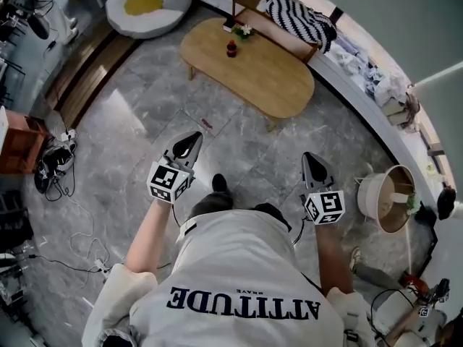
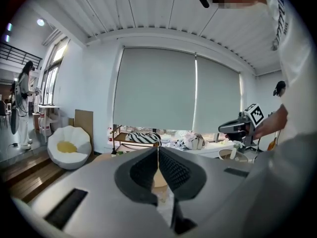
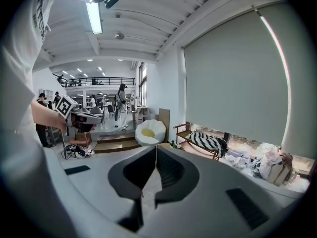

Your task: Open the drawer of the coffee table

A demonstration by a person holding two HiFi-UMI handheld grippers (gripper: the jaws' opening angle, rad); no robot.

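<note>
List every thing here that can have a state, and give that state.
Coffee table: untouched; no drawer shows from above.
Left gripper: shut, empty, in the air short of the coffee table.
Right gripper: shut, empty, in the air too.
Bottle: upright on the coffee table.
Blinds: pulled down.
Ceiling light: on.

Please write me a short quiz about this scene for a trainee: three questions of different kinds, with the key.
1. True or false: the left gripper is shut and empty.
2. Where does the small red bottle stand? A: on the floor. B: on the wooden coffee table. C: on the bench.
3. Which colour is the middle of the white beanbag?
Key: 1 true; 2 B; 3 yellow.
</note>
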